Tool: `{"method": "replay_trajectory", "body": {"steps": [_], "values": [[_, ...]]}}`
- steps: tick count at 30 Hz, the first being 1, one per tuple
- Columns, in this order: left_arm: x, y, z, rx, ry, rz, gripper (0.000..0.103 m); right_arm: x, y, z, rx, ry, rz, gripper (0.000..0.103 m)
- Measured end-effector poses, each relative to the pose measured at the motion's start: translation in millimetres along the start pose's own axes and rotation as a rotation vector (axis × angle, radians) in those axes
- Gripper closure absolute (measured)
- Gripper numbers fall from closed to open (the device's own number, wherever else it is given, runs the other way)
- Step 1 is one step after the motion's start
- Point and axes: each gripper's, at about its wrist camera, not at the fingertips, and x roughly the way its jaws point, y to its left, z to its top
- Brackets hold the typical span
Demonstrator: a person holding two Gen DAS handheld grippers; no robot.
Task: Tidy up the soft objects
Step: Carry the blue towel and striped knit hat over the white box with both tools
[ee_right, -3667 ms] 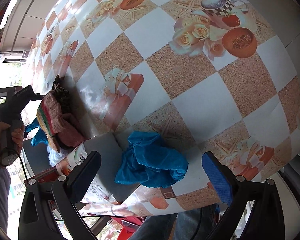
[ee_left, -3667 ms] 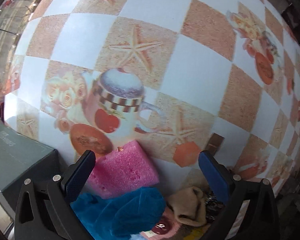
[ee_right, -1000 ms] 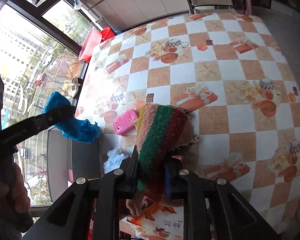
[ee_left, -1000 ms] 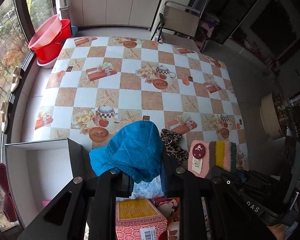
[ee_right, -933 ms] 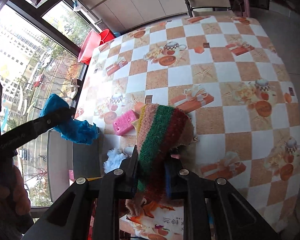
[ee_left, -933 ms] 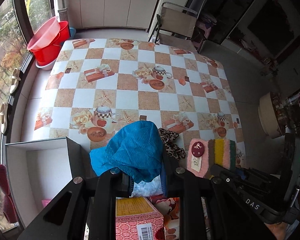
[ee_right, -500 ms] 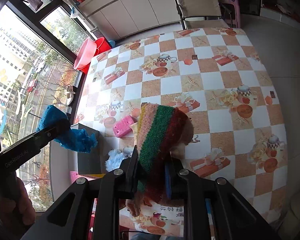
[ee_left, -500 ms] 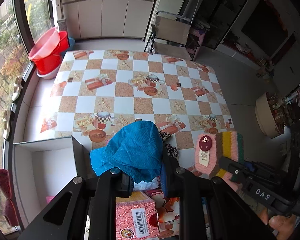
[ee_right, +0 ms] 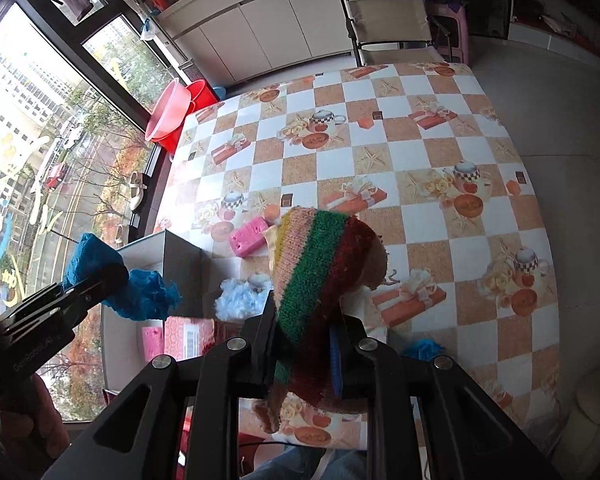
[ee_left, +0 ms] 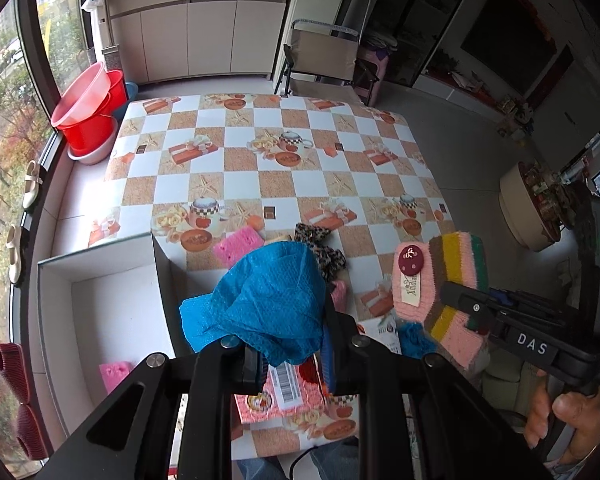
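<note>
My left gripper (ee_left: 290, 354) is shut on a blue cloth (ee_left: 266, 300) and holds it high above the table's near edge; it also shows in the right wrist view (ee_right: 118, 280). My right gripper (ee_right: 304, 354) is shut on a striped knit hat (ee_right: 320, 268), also held high; the hat shows in the left wrist view (ee_left: 440, 280). An open white box (ee_left: 100, 300) stands at the table's near left with a pink sponge (ee_left: 114, 374) inside. Another pink sponge (ee_left: 238, 246), a leopard-print cloth (ee_left: 320, 246) and a light blue fluffy item (ee_right: 240, 294) lie on the table.
The checkered table (ee_left: 268, 160) stretches away ahead. A pink patterned carton (ee_left: 284, 392) lies at the near edge under my left gripper. Red basins (ee_left: 88, 112) stand on the floor far left, a folding chair (ee_left: 324, 56) beyond the table, windows at the left.
Both grippers closed on their items, blue cloth left and knit hat right, and lifted them far above the table. Over the last second both kept rising.
</note>
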Motion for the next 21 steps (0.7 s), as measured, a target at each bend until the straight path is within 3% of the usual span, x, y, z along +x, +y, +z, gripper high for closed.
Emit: {"method": "replay_trajectory", "body": {"steps": [21], "values": [[-40,11,-71,0.063,0.020,-0.016,0.081,-19,34,-88,0.031,0.012,-0.013,0.081]]}}
